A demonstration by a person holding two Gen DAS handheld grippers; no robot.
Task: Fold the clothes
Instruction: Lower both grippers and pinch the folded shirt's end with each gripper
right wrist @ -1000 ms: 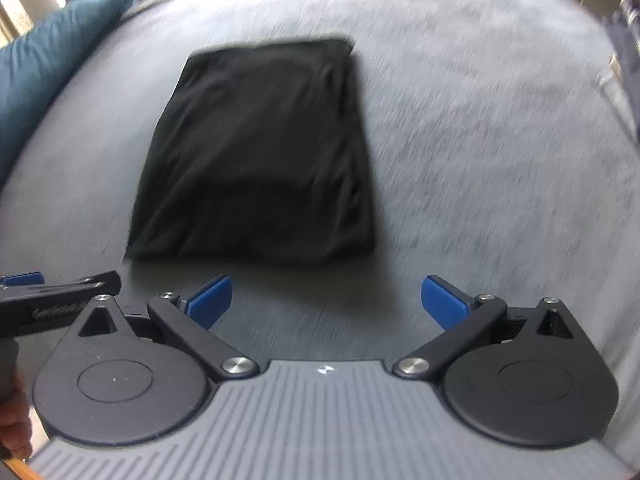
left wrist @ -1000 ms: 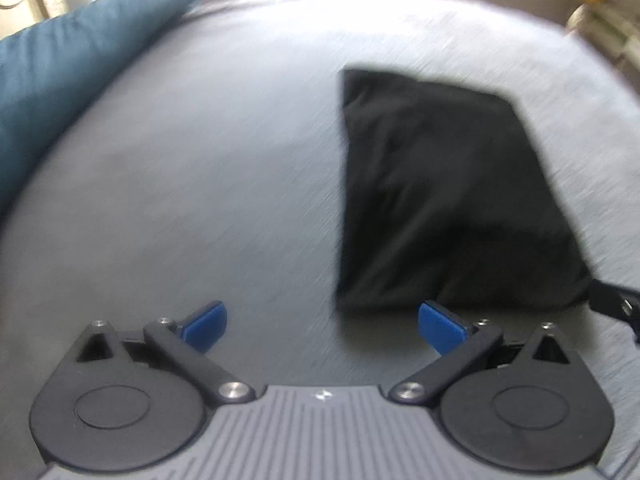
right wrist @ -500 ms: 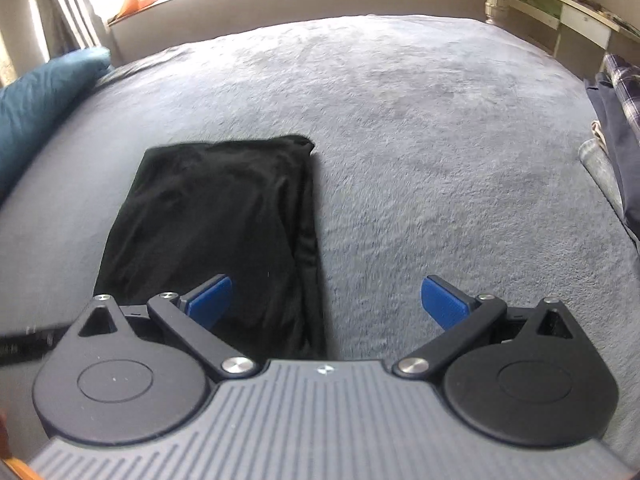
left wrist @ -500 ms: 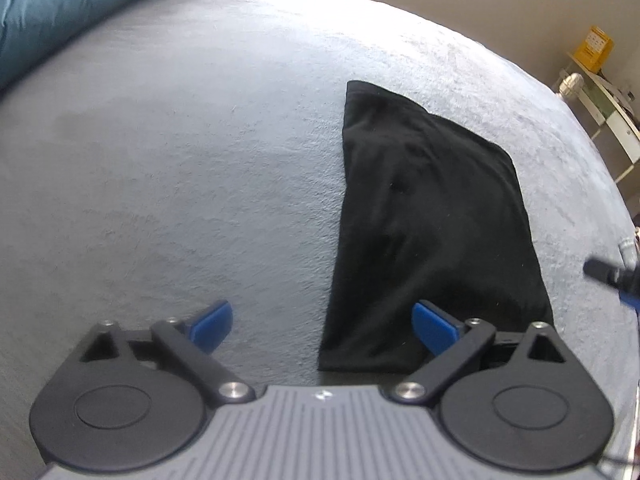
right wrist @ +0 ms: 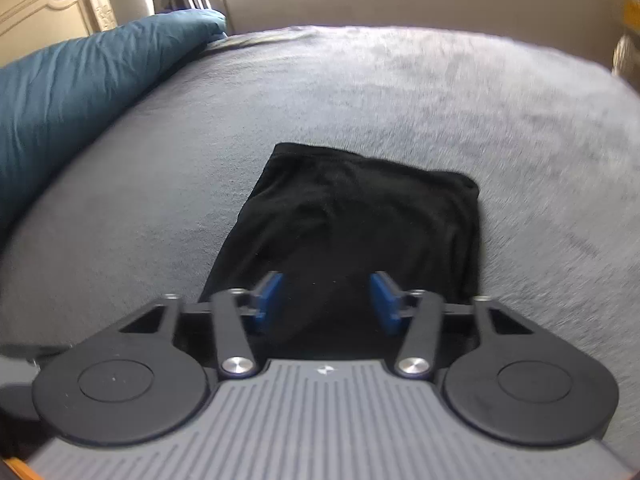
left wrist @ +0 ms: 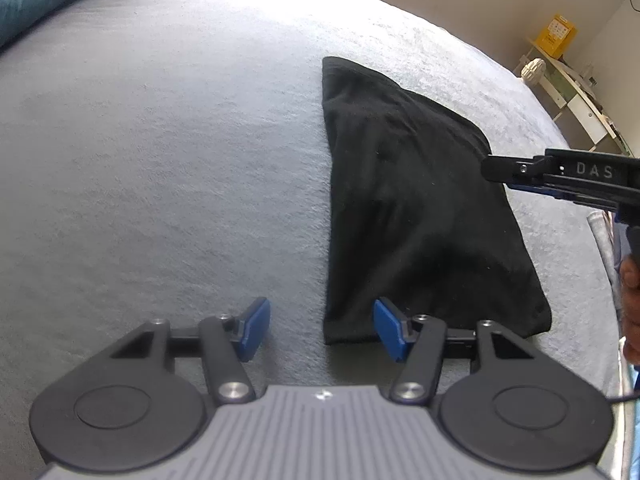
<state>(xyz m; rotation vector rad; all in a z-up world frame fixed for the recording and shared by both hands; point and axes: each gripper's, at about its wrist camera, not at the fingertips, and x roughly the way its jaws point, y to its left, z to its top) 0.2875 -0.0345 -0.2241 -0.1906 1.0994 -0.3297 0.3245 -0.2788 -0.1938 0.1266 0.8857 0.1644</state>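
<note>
A black garment [left wrist: 420, 208], folded into a rough rectangle, lies flat on the grey bed cover [left wrist: 160, 160]. My left gripper [left wrist: 322, 320] hangs over the garment's near left corner. Its jaws are closing, the corner lies between the blue pads [left wrist: 256, 324], and they do not press it. In the right wrist view the same garment [right wrist: 360, 232] fills the middle. My right gripper [right wrist: 326, 292] is over its near edge with jaws closing, cloth below the gap and nothing pinched. From the left wrist view the right gripper [left wrist: 490, 168] reaches in over the garment's right side.
A teal pillow [right wrist: 80, 92] lies along the bed's left side by a cream headboard [right wrist: 40, 12]. A shelf with a yellow box [left wrist: 556, 36] stands beyond the far right of the bed. More clothes [left wrist: 600, 240] and a person's hand [left wrist: 630, 300] show at the right edge.
Both pairs of jaws have narrowed from wide open. The right gripper swung left until the garment sits straight ahead under its fingers. The left gripper drew closer to the near left corner.
</note>
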